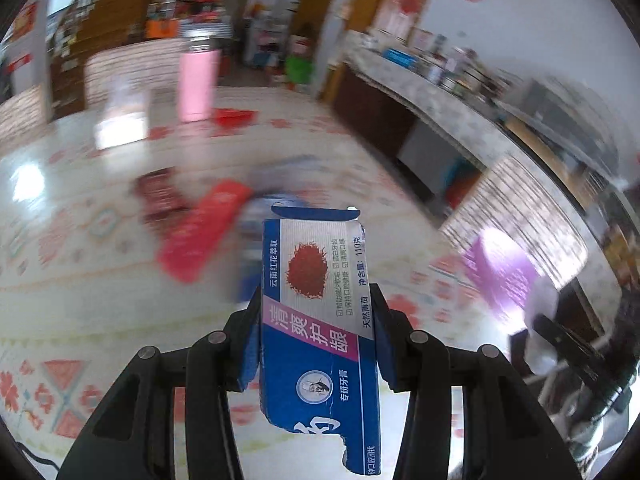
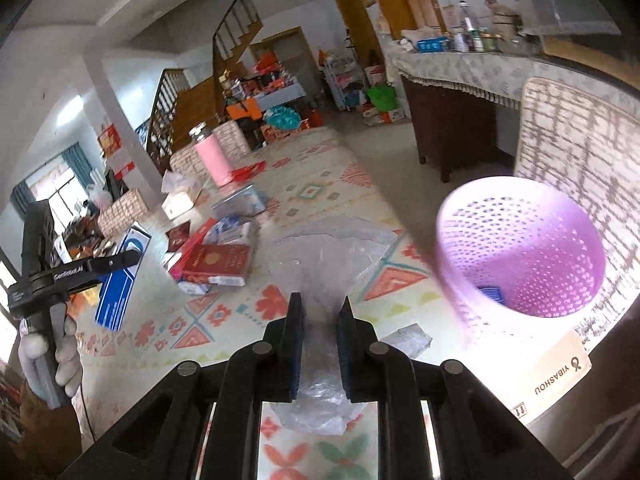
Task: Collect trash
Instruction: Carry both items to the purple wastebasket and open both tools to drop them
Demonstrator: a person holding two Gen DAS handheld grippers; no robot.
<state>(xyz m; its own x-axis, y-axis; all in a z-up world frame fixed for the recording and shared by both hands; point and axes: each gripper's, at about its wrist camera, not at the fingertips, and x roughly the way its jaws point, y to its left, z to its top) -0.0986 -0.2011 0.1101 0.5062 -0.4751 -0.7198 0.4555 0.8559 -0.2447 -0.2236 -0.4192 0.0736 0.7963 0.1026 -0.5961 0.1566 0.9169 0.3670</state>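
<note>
Here the left wrist view is smeared by motion: beyond the sharp blue toothpaste box [image 1: 320,320], the tabletop [image 1: 100,300] litter reads only as red and blue streaks, and the purple basket [image 1: 500,272] is a blur to the right of the box. The left gripper [image 1: 318,320] is clamped on that box, whose near end runs out of the frame's bottom edge. In the right wrist view the right gripper [image 2: 319,320] is closed on a clear plastic wrapper [image 2: 320,264], hard to trace against the patterned cloth. The purple basket [image 2: 524,248] stands right of the wrapper at the tabletop's edge, its rim washed out by glare; a small blue item lies inside. Left of the basket the cloth is bare up to the wrapper; farther left lie a red book [image 2: 218,260] and loose packets. The gloved hand [image 2: 60,356] is cut off at the far left.
</note>
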